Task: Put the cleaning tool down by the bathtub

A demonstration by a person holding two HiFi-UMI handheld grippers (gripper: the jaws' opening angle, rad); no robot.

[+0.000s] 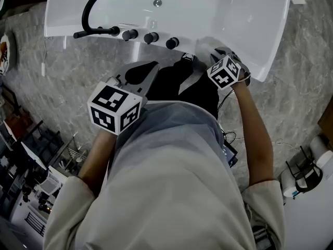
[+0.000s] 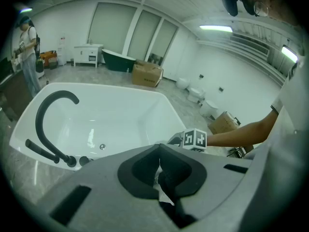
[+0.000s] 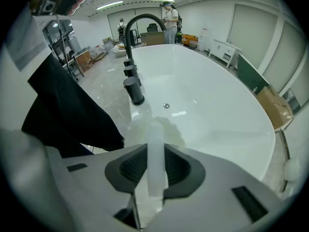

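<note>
The right gripper is grasping one cleaning tool above one bathtub with three knobs; the left gripper is sitting clenched.

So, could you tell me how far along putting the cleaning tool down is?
Nothing is set down yet. The right gripper is shut on the tool's pale handle over the bathtub rim; the left gripper is shut on the black cloth. Lowering and releasing beside the tub remain.
</note>
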